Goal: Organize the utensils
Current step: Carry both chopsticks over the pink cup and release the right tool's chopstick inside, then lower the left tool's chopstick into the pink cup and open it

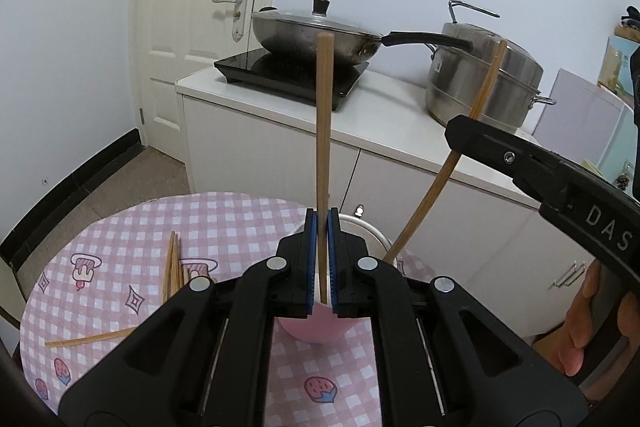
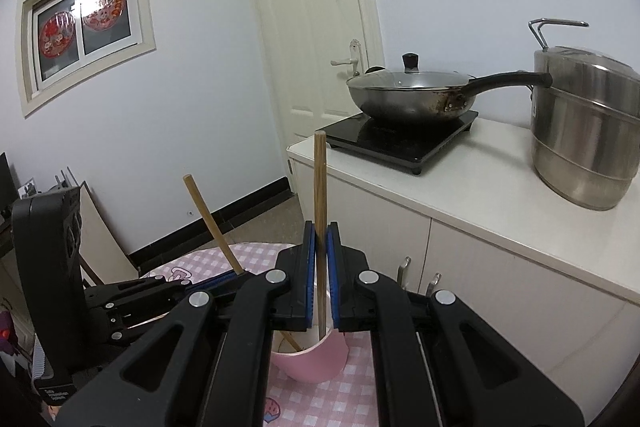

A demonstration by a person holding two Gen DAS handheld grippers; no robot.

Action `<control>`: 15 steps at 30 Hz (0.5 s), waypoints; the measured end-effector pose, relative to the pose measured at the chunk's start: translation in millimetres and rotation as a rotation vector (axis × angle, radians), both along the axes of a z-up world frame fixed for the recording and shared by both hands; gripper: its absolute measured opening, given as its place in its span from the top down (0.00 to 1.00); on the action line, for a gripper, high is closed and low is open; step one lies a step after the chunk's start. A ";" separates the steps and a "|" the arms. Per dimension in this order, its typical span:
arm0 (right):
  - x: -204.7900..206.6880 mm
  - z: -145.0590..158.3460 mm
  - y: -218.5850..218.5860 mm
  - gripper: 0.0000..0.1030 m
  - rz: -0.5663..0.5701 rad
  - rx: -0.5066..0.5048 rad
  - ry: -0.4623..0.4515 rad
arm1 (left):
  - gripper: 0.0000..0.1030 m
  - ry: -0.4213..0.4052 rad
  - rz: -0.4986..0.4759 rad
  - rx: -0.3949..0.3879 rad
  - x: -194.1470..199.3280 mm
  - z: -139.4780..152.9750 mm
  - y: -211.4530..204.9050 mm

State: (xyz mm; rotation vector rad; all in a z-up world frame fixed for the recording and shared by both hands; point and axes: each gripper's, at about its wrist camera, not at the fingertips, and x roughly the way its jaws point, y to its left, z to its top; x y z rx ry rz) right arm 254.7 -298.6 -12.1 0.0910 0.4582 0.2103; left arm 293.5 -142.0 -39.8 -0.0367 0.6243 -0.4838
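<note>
A pink cup (image 1: 316, 331) stands on the round table with the pink checked cloth (image 1: 224, 227). My left gripper (image 1: 322, 227) is shut on a wooden chopstick (image 1: 324, 131) held upright, its lower end inside the cup. From the right, my right gripper (image 1: 460, 135) is shut on a second chopstick (image 1: 432, 187) that slants down to the cup's rim. In the right wrist view the right gripper (image 2: 321, 227) clamps its chopstick (image 2: 320, 187) over the pink cup (image 2: 316, 359). The left gripper (image 2: 212, 283) sits at the left with its leaning chopstick (image 2: 212, 223).
Several loose chopsticks (image 1: 172, 267) lie on the cloth at left, another (image 1: 88, 339) nearer the edge. Behind the table, a white counter (image 1: 384, 107) carries an induction hob (image 1: 288, 75), a lidded wok (image 1: 316, 35) and a steel steamer pot (image 1: 484, 83). A hand (image 1: 580, 327) grips the right handle.
</note>
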 end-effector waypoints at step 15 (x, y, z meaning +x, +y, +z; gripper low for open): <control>-21.0 -0.3 -4.3 0.60 -0.021 0.023 -0.018 | 0.94 0.010 -0.033 -0.001 -19.0 2.5 7.1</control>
